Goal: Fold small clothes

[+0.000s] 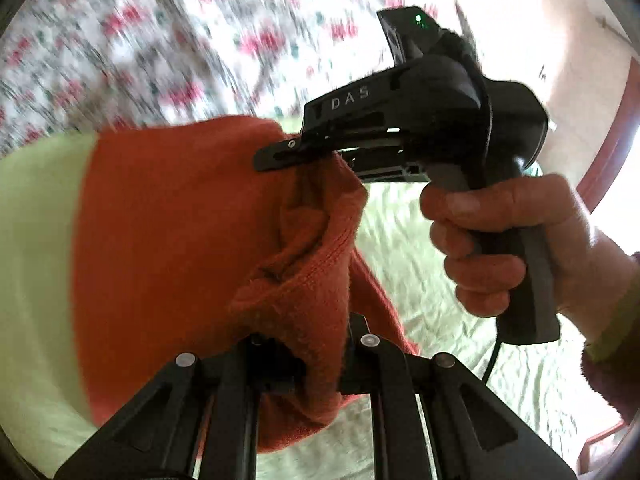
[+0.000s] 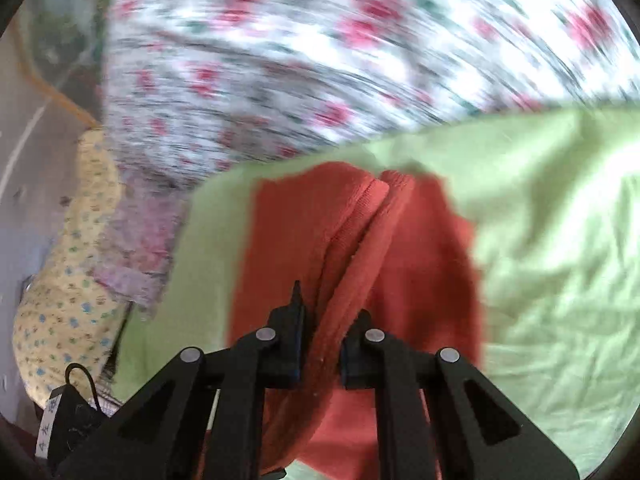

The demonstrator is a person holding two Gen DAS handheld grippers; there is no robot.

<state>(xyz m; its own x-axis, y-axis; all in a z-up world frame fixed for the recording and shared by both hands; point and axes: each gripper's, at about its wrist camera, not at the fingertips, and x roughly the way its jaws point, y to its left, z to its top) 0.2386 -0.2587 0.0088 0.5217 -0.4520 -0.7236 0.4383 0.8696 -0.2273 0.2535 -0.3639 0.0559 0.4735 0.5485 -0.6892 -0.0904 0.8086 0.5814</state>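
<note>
Orange knit garment (image 1: 192, 216) hangs bunched between my two grippers, above the pale green sheet (image 1: 424, 248). My left gripper (image 1: 316, 364) pinches a thick fold of the knit; its fingers are nearly together with cloth packed between them. My right gripper (image 2: 320, 356) pinches a ribbed edge of the same garment. From the left wrist view, my right hand (image 1: 504, 244) grips the handle, and the fingertips of that gripper bite the upper hem. Floral bedcover (image 2: 304, 60) lies beyond, blurred. A yellow patterned cloth (image 2: 72, 280) sits at left.
</note>
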